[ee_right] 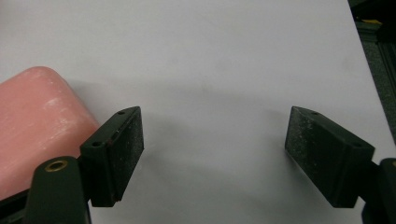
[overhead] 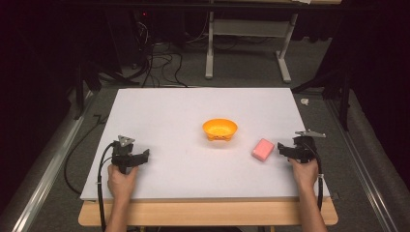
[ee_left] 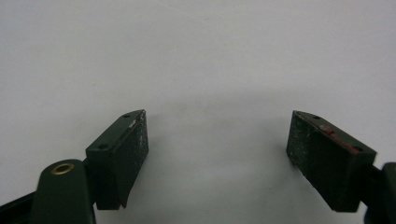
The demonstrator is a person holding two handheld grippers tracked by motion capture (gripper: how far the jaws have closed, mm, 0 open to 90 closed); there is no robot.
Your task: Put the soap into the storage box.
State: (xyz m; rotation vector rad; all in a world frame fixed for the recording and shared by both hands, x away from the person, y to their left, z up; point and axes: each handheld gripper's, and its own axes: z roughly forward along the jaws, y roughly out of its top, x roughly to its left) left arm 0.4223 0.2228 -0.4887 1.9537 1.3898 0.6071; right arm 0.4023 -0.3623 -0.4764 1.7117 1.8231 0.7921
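On the white, matte counter [overhead: 193, 111], which rests on a pale wood base visible along the near edge, stand two items. An orange bowl [overhead: 220, 129], round, glossy plastic with small feet at its base, sits near the centre. A pink block [overhead: 263, 149], rectangular with rounded corners and a dull, scuffed surface, lies to the right of the bowl and nearer the person, clear of it.

The left tongs [overhead: 143, 155] rest low at the counter's near left, held in the left hand [overhead: 121, 180]. In the left gripper view the two black jaws stand wide apart over bare white surface, with nothing between them; the pads [ee_left: 138, 140] are flat, rectangular and speckled with wear.

The right tongs [overhead: 281, 149] rest at the near right, held in the right hand [overhead: 303, 171], just beside the pink block. In the right gripper view the jaws stand wide apart, empty, and the pink block [ee_right: 37, 126] lies outside the left jaw, close to it; contact cannot be determined.

A grey three-cornered plate [overhead: 126, 140] tops the left tongs. Black cables [overhead: 101, 174] trail from each unit.
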